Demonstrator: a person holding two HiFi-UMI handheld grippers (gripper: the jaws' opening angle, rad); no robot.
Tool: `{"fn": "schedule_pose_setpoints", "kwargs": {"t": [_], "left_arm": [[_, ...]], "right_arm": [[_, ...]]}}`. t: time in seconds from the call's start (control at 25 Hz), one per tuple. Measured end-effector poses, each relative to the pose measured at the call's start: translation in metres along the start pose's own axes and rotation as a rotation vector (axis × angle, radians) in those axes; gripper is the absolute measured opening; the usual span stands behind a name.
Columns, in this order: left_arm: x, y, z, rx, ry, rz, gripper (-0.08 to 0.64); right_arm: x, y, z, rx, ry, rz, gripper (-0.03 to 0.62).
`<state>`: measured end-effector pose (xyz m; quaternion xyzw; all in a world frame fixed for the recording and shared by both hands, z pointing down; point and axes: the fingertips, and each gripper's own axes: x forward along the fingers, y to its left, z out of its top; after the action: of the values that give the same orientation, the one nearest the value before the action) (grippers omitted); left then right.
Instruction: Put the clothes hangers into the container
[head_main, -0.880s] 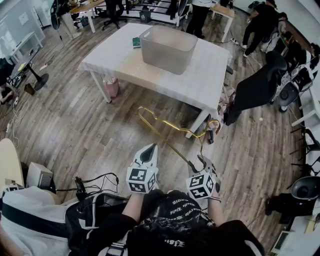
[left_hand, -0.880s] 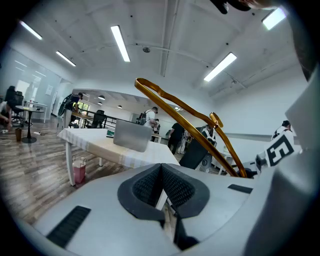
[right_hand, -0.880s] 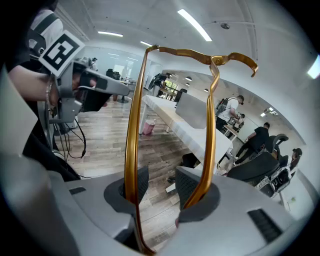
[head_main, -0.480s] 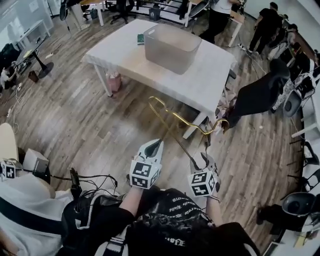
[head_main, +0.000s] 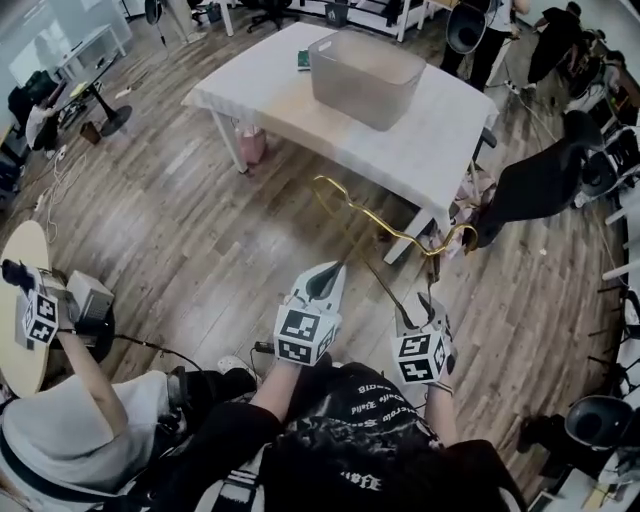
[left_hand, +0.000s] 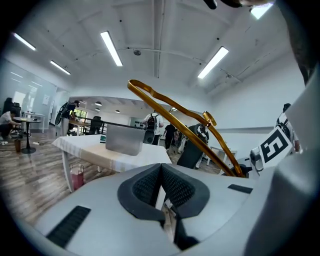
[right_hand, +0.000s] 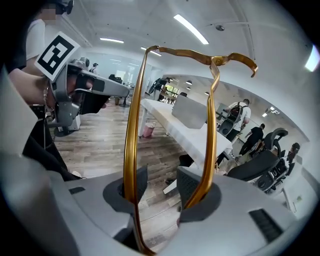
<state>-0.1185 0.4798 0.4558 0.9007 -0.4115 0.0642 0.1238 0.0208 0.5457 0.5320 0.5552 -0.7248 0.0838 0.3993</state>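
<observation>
a big open office with a wood-plank floor (head_main: 190, 220) and long light strips (left_hand: 111, 48) on a white ceiling. the white bench (head_main: 440, 150) stands ahead, well apart from the person working. on it sits the grey see-through container (head_main: 365, 70), upright, with a small green thing (head_main: 303, 60) just beside it. a pink thing (head_main: 252, 145) stands on the floor under the bench's near edge. a black chair (head_main: 540, 185) is off the bench's right end, and more people and desks are at the far side of the room.

the gold hanger (head_main: 385, 225) is up in the air over the floor, short of the bench and not in the container. the right hand-held gripper (right_hand: 161, 186) carries it. its jaws stand partly apart, with one gold bar running down across each pad. the hook points up and away toward the bench. the left hand-held gripper (left_hand: 161, 170) is narrow, pads meeting at the tips with nothing between them. it is held out beside the right one and is not touching the hanger.

the hanger's lower bend drops out of sight below the right jaws, so i can't tell just how the pads bite on it. what lies inside the container i can't make out. at the lower left another person (head_main: 70, 420) is cut off by the edge, with one arm raised and a marker cube (head_main: 40, 315) at the hand.
</observation>
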Motion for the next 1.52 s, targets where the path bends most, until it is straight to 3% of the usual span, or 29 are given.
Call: {"fn": "schedule_pose_setpoints", "kwargs": {"t": [0.16, 0.48, 0.84, 1.36, 1.52], "left_arm": [[0.002, -0.011, -0.012, 0.009, -0.004, -0.002, 0.020], [0.043, 0.018, -0.005, 0.004, -0.033, -0.005, 0.020], [0.122, 0.110, 0.015, -0.058, -0.033, -0.009, 0.020], [0.215, 0.205, 0.052, 0.008, -0.008, -0.070, 0.020], [0.223, 0.232, 0.057, 0.007, -0.008, -0.039, 0.020]], "right_arm": [[0.005, -0.006, -0.015, -0.010, 0.006, -0.002, 0.195], [0.045, -0.024, 0.006, 0.007, 0.001, -0.024, 0.195], [0.138, -0.051, 0.076, -0.026, 0.032, -0.014, 0.195], [0.239, -0.090, 0.163, 0.003, 0.034, -0.069, 0.193], [0.258, -0.090, 0.177, 0.012, 0.029, -0.052, 0.195]]}}
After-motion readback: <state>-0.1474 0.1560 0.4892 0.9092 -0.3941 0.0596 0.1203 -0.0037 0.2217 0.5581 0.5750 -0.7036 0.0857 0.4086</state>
